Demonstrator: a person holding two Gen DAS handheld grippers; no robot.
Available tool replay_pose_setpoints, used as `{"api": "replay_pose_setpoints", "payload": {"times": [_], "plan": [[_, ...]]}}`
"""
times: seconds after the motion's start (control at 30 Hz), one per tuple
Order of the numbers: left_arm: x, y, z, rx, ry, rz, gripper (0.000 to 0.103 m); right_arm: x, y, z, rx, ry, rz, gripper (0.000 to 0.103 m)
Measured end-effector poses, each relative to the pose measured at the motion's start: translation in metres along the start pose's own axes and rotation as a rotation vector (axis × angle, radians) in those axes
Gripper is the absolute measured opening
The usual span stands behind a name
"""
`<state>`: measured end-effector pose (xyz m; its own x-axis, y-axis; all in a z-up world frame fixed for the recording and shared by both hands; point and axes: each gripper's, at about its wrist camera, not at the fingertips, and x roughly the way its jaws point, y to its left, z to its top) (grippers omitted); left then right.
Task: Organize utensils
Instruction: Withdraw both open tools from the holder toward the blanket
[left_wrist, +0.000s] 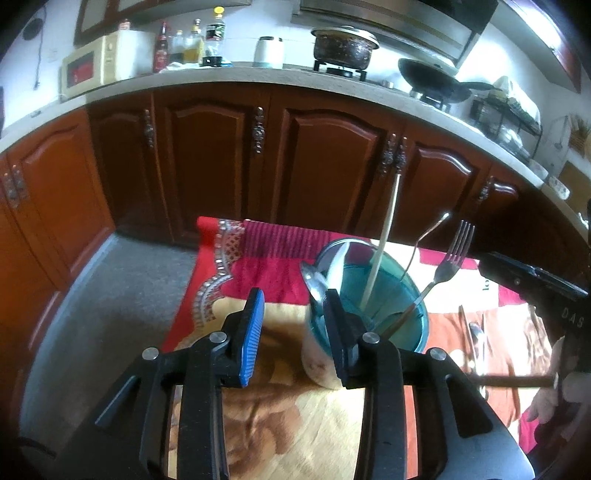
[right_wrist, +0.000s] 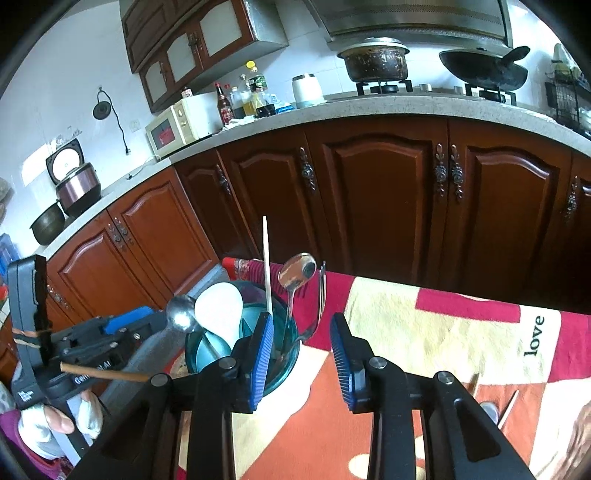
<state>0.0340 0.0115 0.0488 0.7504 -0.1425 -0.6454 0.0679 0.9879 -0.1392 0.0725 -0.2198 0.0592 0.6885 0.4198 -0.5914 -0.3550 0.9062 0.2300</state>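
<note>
A teal cup stands on the patterned cloth. It holds a fork, a pale chopstick, a white paddle and a steel ladle. My left gripper is open just left of the cup, with nothing between its fingers; its right finger overlaps the cup's near wall. In the right wrist view the cup sits behind the left finger of my right gripper. That gripper is open and empty. A spoon and the fork rise from the cup.
A spoon and chopsticks lie on the cloth right of the cup, also low right as loose utensils. Wooden cabinets and a counter with a stove stand beyond the table. Grey floor lies left.
</note>
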Motion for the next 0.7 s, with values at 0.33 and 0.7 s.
{"api": "replay_pose_setpoints", "payload": {"times": [0.33,0.7], "plan": [[-0.024,0.006,-0.027,-0.016,0.017,0.036,0.034,-0.017,-0.004,-0.025,0.01,0.019,-0.029,0.035],[-0.028,-0.019,-0.079,0.035,0.104,0.006,0.034,-0.036,-0.048,-0.07,0.097,0.068,-0.094,0.035]]}}
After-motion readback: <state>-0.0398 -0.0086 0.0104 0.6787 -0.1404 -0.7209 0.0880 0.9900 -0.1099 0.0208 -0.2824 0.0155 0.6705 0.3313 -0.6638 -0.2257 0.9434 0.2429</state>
